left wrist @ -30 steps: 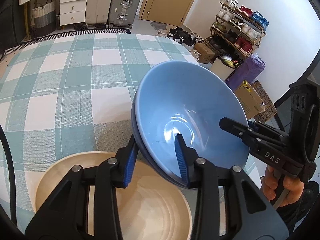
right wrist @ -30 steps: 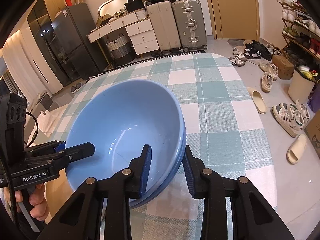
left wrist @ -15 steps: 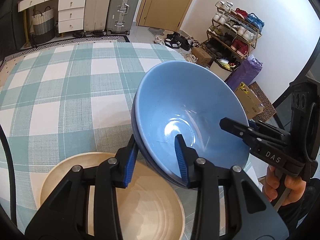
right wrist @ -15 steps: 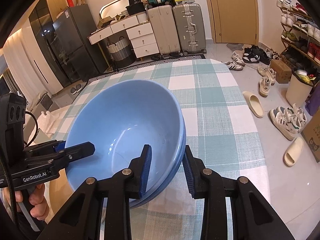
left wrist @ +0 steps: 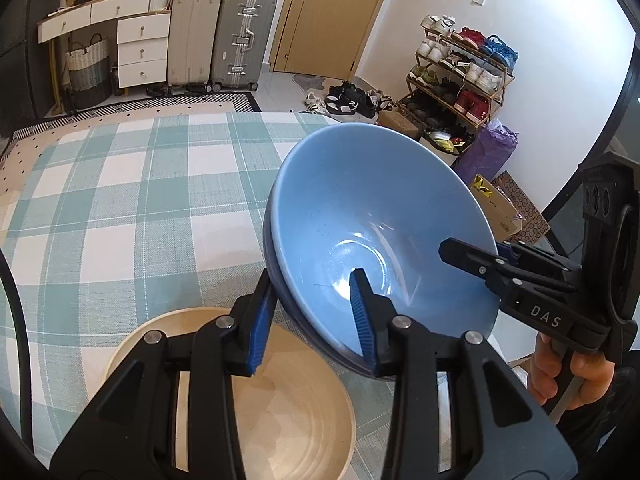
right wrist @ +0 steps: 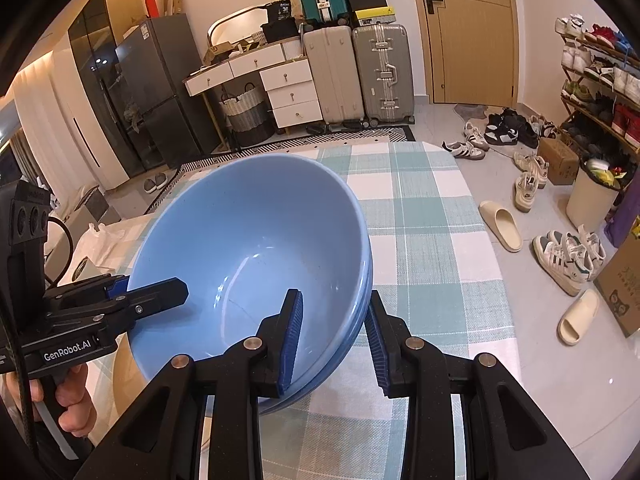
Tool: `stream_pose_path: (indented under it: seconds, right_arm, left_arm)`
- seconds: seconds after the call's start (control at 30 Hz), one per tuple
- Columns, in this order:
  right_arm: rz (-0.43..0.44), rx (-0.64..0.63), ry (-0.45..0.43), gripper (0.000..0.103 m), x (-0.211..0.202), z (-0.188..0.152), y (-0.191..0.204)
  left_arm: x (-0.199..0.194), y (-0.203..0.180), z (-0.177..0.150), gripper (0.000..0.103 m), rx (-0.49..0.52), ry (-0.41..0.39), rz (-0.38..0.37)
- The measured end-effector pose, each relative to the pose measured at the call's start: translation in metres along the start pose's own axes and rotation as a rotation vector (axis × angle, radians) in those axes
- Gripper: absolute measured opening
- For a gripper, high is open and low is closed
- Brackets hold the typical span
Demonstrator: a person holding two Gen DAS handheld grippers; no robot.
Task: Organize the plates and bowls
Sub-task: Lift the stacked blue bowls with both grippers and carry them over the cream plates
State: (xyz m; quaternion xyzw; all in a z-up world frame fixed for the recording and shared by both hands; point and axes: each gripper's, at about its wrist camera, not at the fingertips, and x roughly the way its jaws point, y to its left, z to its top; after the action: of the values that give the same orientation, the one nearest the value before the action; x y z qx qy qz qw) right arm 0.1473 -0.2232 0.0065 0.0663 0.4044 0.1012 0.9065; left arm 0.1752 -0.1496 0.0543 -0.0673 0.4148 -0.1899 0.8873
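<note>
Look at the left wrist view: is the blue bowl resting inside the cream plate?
No: the blue bowl is held above the cream plate.

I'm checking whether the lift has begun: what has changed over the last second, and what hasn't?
The two stacked blue bowls have risen off the checked tablecloth: the cream plate looks smaller and more room shows behind. The left gripper and right gripper stay clamped on opposite rims. The plate has not moved.
</note>
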Motion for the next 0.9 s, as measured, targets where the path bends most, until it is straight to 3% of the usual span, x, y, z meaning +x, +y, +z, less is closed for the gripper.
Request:
stream_pose_path:
  seconds: [0.43,0.9]
  right_arm:
    - [0.022,-0.029,-0.03,0.032,-0.026,0.001,0.029]
    - [0.077,-0.063,-0.038,0.032,-0.036,-0.007,0.077]
  left_arm:
    - [-0.06,-0.005,-0.012,0.033,0.009,-0.051,0.03]
    - [-0.117,0.017,-0.04,0.033,-0.015,-0.071,0.091]
